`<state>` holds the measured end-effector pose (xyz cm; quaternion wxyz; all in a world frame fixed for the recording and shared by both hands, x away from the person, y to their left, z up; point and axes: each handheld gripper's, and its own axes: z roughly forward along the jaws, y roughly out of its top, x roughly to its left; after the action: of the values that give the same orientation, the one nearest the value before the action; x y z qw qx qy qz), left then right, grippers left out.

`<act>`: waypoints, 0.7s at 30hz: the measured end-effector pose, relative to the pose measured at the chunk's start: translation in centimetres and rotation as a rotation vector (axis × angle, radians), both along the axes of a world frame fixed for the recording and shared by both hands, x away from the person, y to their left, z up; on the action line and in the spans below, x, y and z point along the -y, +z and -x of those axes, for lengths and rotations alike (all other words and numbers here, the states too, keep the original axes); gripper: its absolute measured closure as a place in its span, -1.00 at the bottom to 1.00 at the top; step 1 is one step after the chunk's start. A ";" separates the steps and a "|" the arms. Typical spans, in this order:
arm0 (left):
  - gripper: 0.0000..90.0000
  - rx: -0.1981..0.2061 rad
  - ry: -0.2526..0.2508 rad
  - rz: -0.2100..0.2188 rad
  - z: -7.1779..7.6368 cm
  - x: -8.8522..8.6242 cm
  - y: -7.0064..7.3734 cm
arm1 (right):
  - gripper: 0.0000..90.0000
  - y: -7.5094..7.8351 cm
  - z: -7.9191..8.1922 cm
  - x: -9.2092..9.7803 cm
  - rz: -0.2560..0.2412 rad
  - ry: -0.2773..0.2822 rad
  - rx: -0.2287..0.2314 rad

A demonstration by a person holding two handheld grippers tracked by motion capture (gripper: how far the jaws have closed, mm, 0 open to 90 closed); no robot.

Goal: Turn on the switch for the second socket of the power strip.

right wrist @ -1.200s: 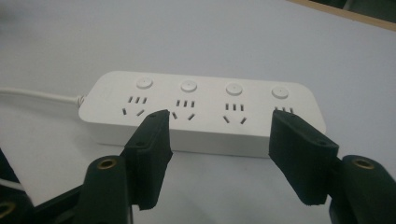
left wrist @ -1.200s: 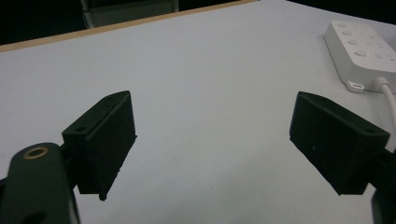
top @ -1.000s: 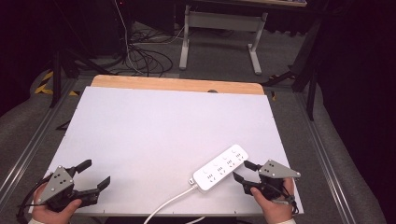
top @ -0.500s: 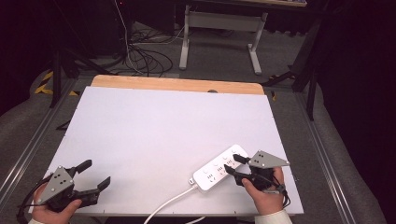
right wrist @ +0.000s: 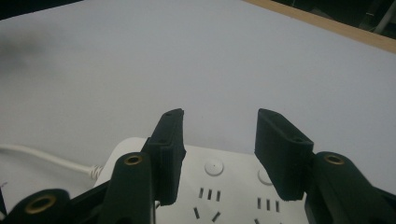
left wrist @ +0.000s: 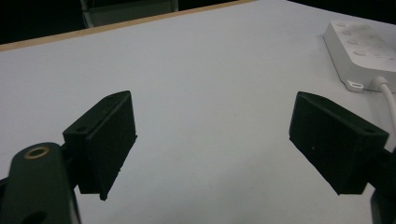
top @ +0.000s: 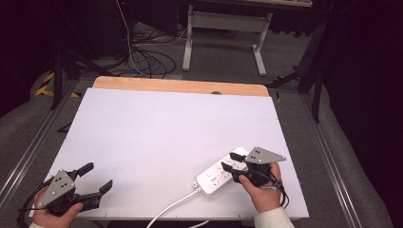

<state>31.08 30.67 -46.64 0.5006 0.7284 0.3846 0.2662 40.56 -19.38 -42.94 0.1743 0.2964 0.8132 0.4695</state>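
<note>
A white power strip (top: 215,175) lies flat near the front right of the white table top (top: 161,128). Its white cable (top: 168,209) runs off the front edge. My right gripper (top: 229,161) hovers open over the strip's right end, one jaw on each side above its sockets. In the right gripper view the strip (right wrist: 219,189) sits just below the open gripper (right wrist: 219,116), with nothing between the fingers. My left gripper (top: 97,176) rests open at the front left corner. In the left gripper view that gripper (left wrist: 219,135) stands wide open, and the strip (left wrist: 362,44) lies far off.
A wooden strip (top: 180,85) borders the table's far edge. Metal rails (top: 33,147) run along both sides. Behind the table stand a desk frame (top: 223,33) and loose cables on the floor (top: 142,57). Dark stands (top: 313,71) are at the right.
My right gripper has moved left and forward from beside the power strip's right end to above it. The left gripper has stayed put.
</note>
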 end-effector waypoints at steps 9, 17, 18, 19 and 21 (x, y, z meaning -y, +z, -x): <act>-0.66 0.001 -0.003 -0.007 0.0 0.0 0.0 | 0.24 0.0 -1.3 -1.4 -0.009 0.024 -0.023; -0.66 0.000 -0.005 -0.011 0.0 0.0 0.0 | 0.47 -0.2 -1.8 -2.3 -0.006 0.051 -0.039; -0.66 0.000 -0.007 -0.011 0.0 0.0 0.0 | 0.55 -0.2 -1.8 -2.2 -0.009 0.055 -0.044; -0.66 -0.001 -0.005 -0.009 0.0 0.0 0.0 | 0.75 -0.1 -1.7 -2.2 -0.019 0.062 -0.055; -0.66 -0.002 -0.005 -0.008 0.0 0.1 0.0 | 0.90 -0.1 -1.8 -2.1 -0.030 0.079 -0.066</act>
<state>31.08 30.61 -46.67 0.4978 0.7317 0.3822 0.2659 42.31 -17.26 -43.07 0.1242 0.2819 0.8226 0.4779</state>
